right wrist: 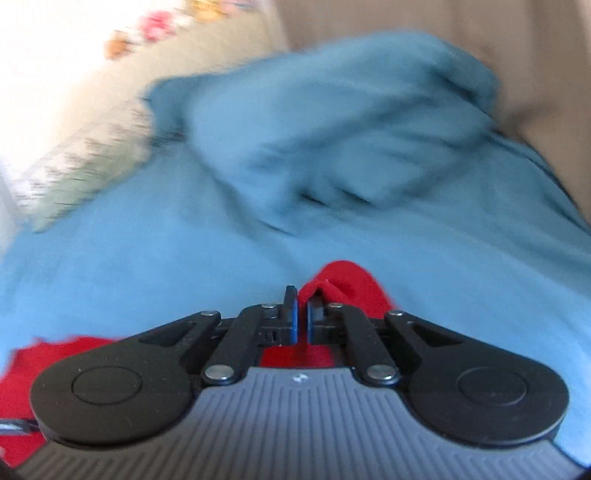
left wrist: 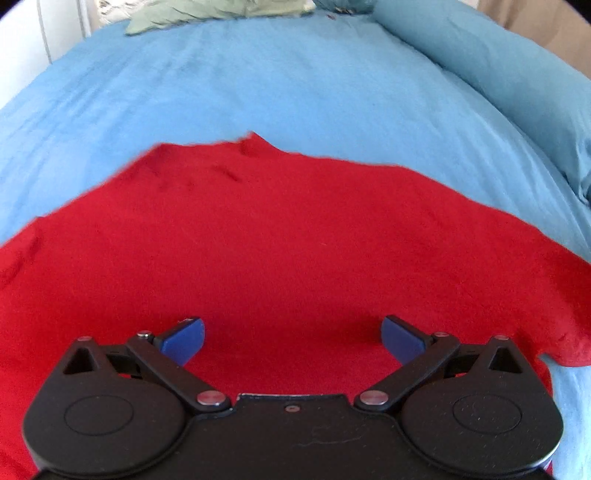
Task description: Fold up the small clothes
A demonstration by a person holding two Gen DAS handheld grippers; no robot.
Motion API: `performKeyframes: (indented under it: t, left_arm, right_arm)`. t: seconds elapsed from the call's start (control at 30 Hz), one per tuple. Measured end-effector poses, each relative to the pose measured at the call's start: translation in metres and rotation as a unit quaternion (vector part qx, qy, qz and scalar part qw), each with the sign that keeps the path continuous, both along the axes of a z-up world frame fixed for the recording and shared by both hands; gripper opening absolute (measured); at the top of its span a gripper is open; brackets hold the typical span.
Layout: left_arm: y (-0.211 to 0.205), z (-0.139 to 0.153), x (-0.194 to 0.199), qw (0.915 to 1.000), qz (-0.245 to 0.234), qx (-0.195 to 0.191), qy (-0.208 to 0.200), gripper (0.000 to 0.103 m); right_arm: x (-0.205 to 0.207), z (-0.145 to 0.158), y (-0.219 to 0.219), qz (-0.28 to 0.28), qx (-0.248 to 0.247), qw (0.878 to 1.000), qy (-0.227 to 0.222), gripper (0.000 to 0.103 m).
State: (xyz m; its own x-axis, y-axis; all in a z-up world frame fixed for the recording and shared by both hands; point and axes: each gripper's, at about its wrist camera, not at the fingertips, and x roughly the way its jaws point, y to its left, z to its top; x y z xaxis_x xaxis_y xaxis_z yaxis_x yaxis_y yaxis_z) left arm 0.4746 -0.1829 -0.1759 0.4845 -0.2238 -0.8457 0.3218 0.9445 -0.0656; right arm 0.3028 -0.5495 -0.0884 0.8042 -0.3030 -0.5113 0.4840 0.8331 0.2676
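Here, one red garment point(left wrist: 288, 251) lies spread flat on a bed covered by a blue sheet point(left wrist: 295, 85), nearer the bed's front edge than its far end. The right claw point(right wrist: 302, 314) is pinched nearly closed on a bunched red fold of it, with the view blurred. The left claw point(left wrist: 291, 338) hovers just over the cloth with its jaws wide, holding nothing. To fold well, the left would likely need to grip a matching edge so both lift evenly. One blue pillow point(left wrist: 498, 81) rests along the right edge; one green cloth point(left wrist: 207, 14) sits at the far end.
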Motion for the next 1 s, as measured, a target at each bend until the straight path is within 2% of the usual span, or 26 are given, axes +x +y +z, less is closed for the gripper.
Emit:
performKeyframes:
  t: [0.07, 0.13, 0.23, 0.3, 0.37, 0.43, 0.5, 0.57, 0.63, 0.67, 0.7, 0.73, 0.8, 0.93, 1.0]
  left_arm:
    - [0.016, 0.009, -0.007, 0.9998, 0.009, 0.003, -0.014, 0.103]
    - [0.035, 0.015, -0.007, 0.9995, 0.019, 0.009, -0.024, 0.103]
    - [0.070, 0.023, -0.013, 0.9984, 0.034, 0.014, -0.043, 0.103]
    - [0.094, 0.024, -0.017, 0.9978, 0.043, 0.016, -0.049, 0.103]
    - [0.116, 0.022, -0.022, 0.9974, 0.053, 0.015, -0.047, 0.103]
    - [0.134, 0.019, -0.024, 0.9973, 0.059, 0.013, -0.041, 0.103]
    - [0.149, 0.017, -0.029, 0.9971, 0.065, 0.010, -0.039, 0.103]
    - [0.161, 0.017, -0.032, 0.9967, 0.071, 0.005, -0.040, 0.103]
    - [0.165, 0.019, -0.032, 0.9964, 0.073, -0.010, -0.042, 0.103]
    - [0.164, 0.019, -0.033, 0.9963, 0.073, -0.018, -0.041, 0.103]
    - [0.164, 0.020, -0.033, 0.9963, 0.071, -0.028, -0.040, 0.103]
    - [0.163, 0.021, -0.031, 0.9962, 0.067, -0.040, -0.038, 0.103]
    - [0.154, 0.023, -0.026, 0.9962, 0.055, -0.057, -0.037, 0.103]
    - [0.132, 0.020, -0.022, 0.9942, 0.042, -0.091, -0.040, 0.103]
    - [0.117, 0.016, -0.013, 0.9920, 0.044, -0.113, -0.035, 0.099]
  right_arm:
    - [0.028, 0.023, 0.037, 0.056, -0.009, 0.998, -0.027, 0.020]
    - [0.059, 0.041, 0.085, 0.133, -0.010, 0.989, -0.057, 0.020]
    - [0.105, 0.039, 0.167, 0.258, -0.012, 0.964, -0.061, 0.020]
    - [0.131, 0.012, 0.223, 0.333, -0.015, 0.942, -0.027, 0.020]
    - [0.145, -0.026, 0.270, 0.381, -0.032, 0.924, 0.018, 0.020]
    - [0.147, -0.061, 0.299, 0.407, -0.045, 0.911, 0.051, 0.020]
    - [0.141, -0.086, 0.314, 0.418, -0.046, 0.905, 0.063, 0.020]
    - [0.133, -0.098, 0.316, 0.412, -0.053, 0.907, 0.066, 0.024]
    - [0.125, -0.096, 0.313, 0.415, -0.056, 0.906, 0.061, 0.043]
    - [0.120, -0.093, 0.309, 0.414, -0.059, 0.907, 0.054, 0.060]
    - [0.112, -0.084, 0.313, 0.411, -0.070, 0.908, 0.044, 0.072]
    - [0.104, -0.078, 0.306, 0.408, -0.078, 0.909, 0.037, 0.075]
    - [0.087, -0.067, 0.295, 0.393, -0.104, 0.913, 0.033, 0.088]
    - [0.050, -0.057, 0.259, 0.342, -0.150, 0.927, 0.041, 0.097]
    - [0.032, -0.059, 0.245, 0.319, -0.165, 0.932, 0.046, 0.098]
